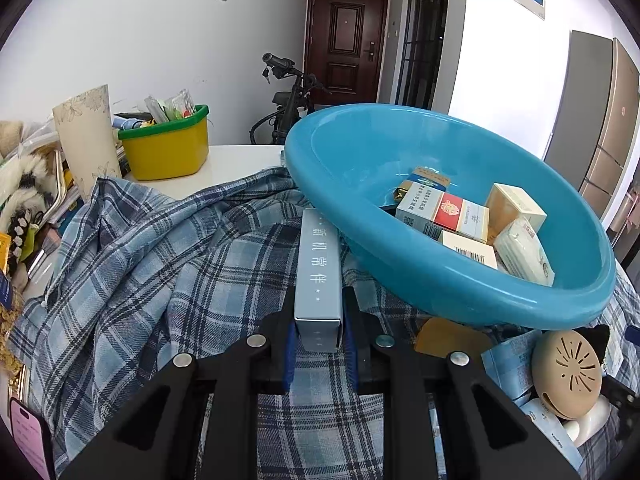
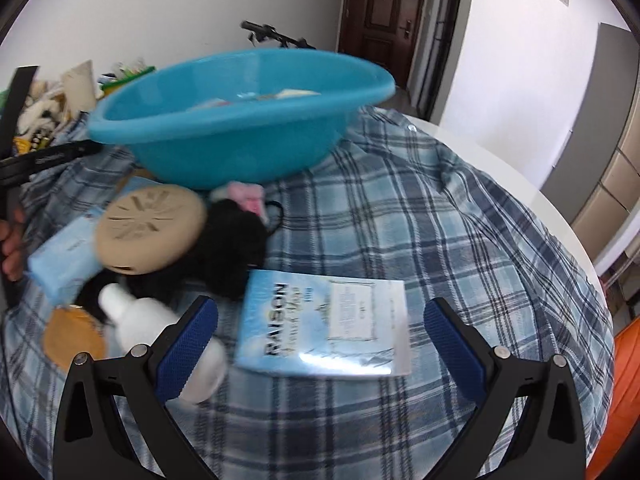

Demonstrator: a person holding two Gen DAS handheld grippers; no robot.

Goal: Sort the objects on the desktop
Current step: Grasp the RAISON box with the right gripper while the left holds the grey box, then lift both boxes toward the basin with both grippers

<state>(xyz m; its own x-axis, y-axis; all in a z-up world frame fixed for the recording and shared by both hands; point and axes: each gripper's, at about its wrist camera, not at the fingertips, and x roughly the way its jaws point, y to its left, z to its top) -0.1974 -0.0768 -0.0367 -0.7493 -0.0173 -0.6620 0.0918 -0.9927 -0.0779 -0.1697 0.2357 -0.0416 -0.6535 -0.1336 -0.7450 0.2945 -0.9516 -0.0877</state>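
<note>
My left gripper [image 1: 319, 320] is shut on a long grey-blue box [image 1: 319, 268] with white characters, held over the plaid cloth [image 1: 140, 248] just left of the blue basin [image 1: 440, 280]. The basin holds several small boxes [image 1: 444, 210]. My right gripper [image 2: 320, 320] is open above a light blue RAISON packet [image 2: 324, 328] lying flat on the plaid cloth [image 2: 440, 200]. The basin [image 2: 224, 144] sits beyond it. A beige round case [image 2: 150, 228], a white bottle [image 2: 132, 316], a black fuzzy item [image 2: 236, 248] and a light blue box [image 2: 64, 260] lie left of the packet.
A yellow bin with a green rim [image 1: 166, 148] stands on the white table behind the cloth, with a beige card [image 1: 88, 136] and clutter at the far left. A beige round case [image 1: 568, 376] lies right of my left gripper. An orange-brown disc [image 2: 72, 340] lies at the left.
</note>
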